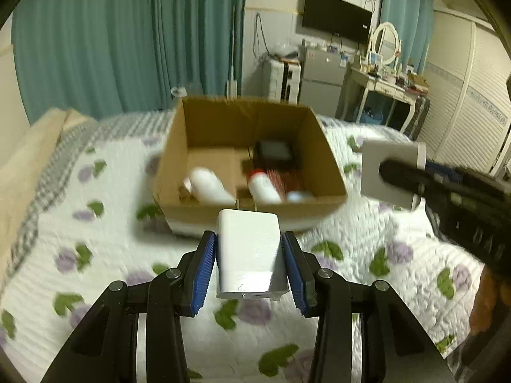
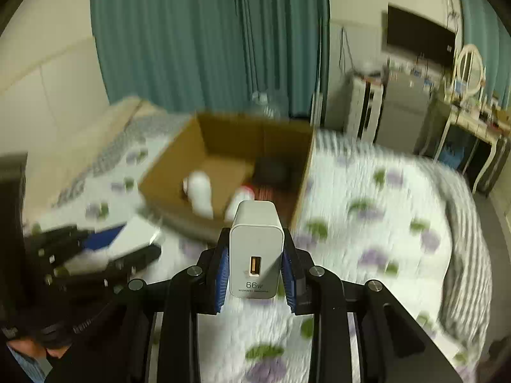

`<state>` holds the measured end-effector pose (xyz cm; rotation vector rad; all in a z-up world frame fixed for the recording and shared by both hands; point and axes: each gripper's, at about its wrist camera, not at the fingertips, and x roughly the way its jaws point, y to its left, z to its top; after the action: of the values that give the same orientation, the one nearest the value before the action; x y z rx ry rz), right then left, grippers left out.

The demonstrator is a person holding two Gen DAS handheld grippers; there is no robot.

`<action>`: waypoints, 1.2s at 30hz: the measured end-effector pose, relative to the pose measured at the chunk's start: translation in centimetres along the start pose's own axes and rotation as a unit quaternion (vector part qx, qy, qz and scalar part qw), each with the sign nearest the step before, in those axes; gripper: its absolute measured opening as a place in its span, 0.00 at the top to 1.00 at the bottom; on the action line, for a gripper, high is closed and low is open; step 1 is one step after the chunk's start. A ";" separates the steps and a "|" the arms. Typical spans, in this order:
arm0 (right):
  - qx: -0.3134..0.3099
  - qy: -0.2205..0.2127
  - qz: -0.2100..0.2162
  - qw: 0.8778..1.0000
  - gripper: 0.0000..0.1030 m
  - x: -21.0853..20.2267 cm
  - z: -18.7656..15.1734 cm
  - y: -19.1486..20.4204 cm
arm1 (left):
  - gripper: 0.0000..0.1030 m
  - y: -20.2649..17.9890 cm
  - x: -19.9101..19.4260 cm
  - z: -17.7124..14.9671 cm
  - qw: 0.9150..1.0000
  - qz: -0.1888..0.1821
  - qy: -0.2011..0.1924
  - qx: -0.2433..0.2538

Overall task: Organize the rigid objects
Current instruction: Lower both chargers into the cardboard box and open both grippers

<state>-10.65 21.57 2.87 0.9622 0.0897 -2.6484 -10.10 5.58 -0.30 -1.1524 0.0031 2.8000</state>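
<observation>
My left gripper (image 1: 249, 239) is shut on a white rectangular power bank (image 1: 247, 252) and holds it above the bed, just short of the open cardboard box (image 1: 204, 127). My right gripper (image 2: 255, 242) is shut on a white 66W charger (image 2: 256, 255), also held above the bed near the box (image 2: 179, 159). The box holds two white bottles (image 1: 209, 185), one with a red cap (image 1: 262, 186), a black object (image 1: 273, 153) and a dark red item. The right gripper with its charger (image 1: 388, 172) shows at the right of the left wrist view. The left gripper (image 2: 105, 255) shows blurred at the left of the right wrist view.
The box stands on a bed with a white quilt with purple flowers (image 1: 95, 239). A beige pillow (image 1: 28, 159) lies at the left. Teal curtains (image 1: 127, 48), a small fridge (image 1: 322, 76), a dressing table with mirror (image 1: 383, 79) and a wall TV (image 1: 337, 16) stand behind.
</observation>
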 end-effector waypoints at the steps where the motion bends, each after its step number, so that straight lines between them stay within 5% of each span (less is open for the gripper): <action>1: -0.001 -0.008 -0.002 1.000 0.73 -0.1 0.8 0.0 | 0.58 0.5 -0.1 0.6 1.000 -0.002 -0.003 -0.001; 8: 0.013 -0.026 0.002 1.000 0.73 5.4 4.9 -0.8 | 0.58 2.7 2.9 4.3 1.000 0.014 -0.011 -0.006; 16: 0.023 0.008 0.004 1.000 0.73 14.4 3.5 -1.7 | 0.58 3.2 7.3 6.3 1.000 0.020 -0.003 0.010; 22: 0.047 -0.002 0.006 0.999 0.66 15.5 2.7 -2.7 | 0.58 3.2 8.5 6.6 1.000 0.023 0.003 0.008; 24: 0.058 -0.024 0.017 0.998 0.43 14.5 3.0 -3.2 | 0.58 3.0 8.6 6.6 1.000 0.024 0.004 0.011; 25: 0.063 -0.032 0.014 0.997 0.40 14.0 3.2 -3.4 | 0.58 2.9 8.6 6.7 1.000 0.024 0.005 0.012; 36: 0.120 -0.061 0.000 0.991 0.36 11.4 3.7 -6.8 | 0.58 1.5 12.5 9.2 0.999 0.037 0.006 0.032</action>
<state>-23.27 24.21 -1.88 0.8656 -0.2644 -2.7548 -25.51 5.79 -2.63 -1.1787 0.1372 2.8334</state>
